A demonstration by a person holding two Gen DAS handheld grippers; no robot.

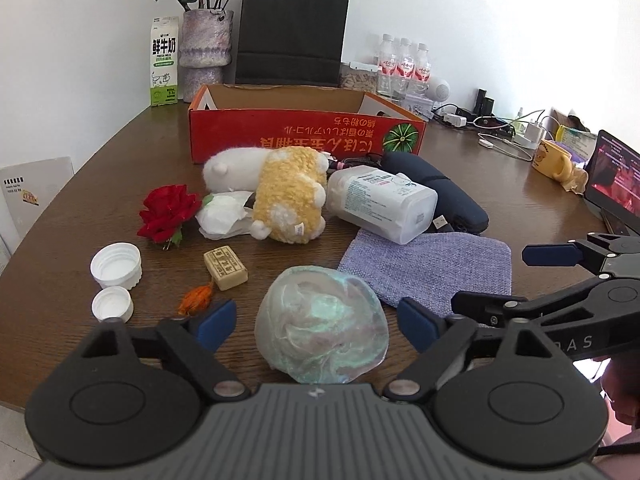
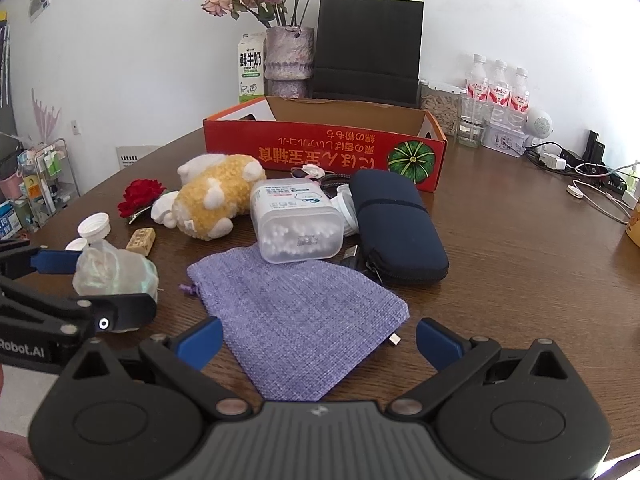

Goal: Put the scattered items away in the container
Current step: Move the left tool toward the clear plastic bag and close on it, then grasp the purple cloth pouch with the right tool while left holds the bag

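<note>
A red cardboard box (image 1: 304, 136) stands open at the back of the brown table; it also shows in the right wrist view (image 2: 320, 148). My left gripper (image 1: 316, 326) is open, its pads on either side of an iridescent translucent lump (image 1: 322, 328), apart from it. My right gripper (image 2: 318, 340) is open and empty over a purple cloth pouch (image 2: 296, 316). Scattered in front of the box: a yellow plush toy (image 1: 290, 196), a red rose (image 1: 168, 210), a cotton swab box (image 2: 298, 222), a dark blue case (image 2: 396, 224), two white caps (image 1: 116, 266) and a tan block (image 1: 225, 268).
A milk carton (image 1: 163, 66), a vase of dried flowers (image 1: 206, 46), a black paper bag (image 1: 294, 28) and water bottles (image 1: 404, 66) stand behind the box. Chargers and cables (image 1: 504, 132), a yellow mug (image 1: 554, 158) and a screen (image 1: 618, 176) lie at the right.
</note>
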